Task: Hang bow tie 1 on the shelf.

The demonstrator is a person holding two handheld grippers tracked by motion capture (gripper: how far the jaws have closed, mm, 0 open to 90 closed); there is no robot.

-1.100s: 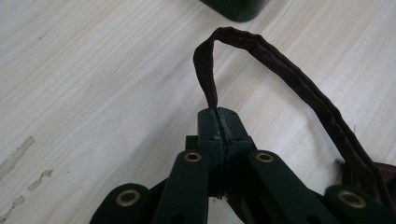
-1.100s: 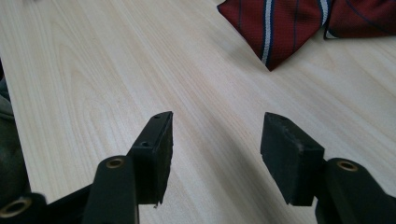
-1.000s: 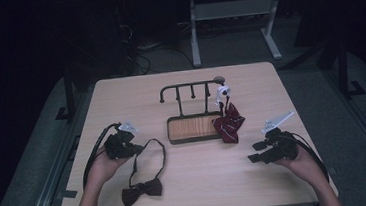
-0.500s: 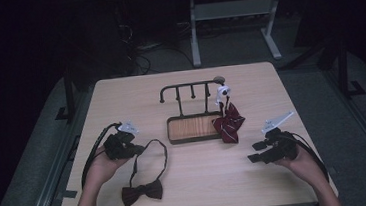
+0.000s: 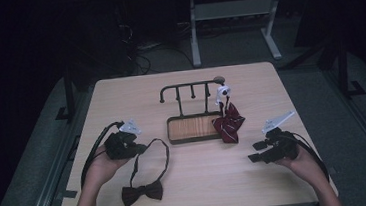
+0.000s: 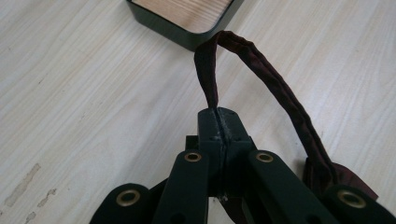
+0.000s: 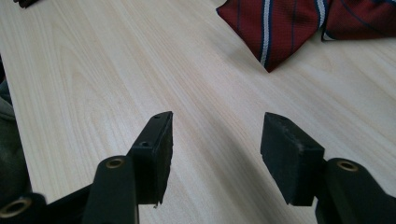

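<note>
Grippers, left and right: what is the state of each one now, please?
Left gripper: closed on the neck strap of the dark bow tie.
Right gripper: open, holding nothing, above the table.

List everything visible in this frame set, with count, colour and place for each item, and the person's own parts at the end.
Table: one, light wood, centre.
Rack: one, dark metal rail with pegs over a wooden tray base, table middle.
Striped tie: one, dark red with pale stripes, hanging at the rack's right end, its lower part on the table.
Bow tie: one, dark maroon, near left, its neck strap looping up to the left tongs.
Left tongs: one, black, shut on the bow tie's strap.
Right tongs: one, black, open above bare table, near right.
</note>
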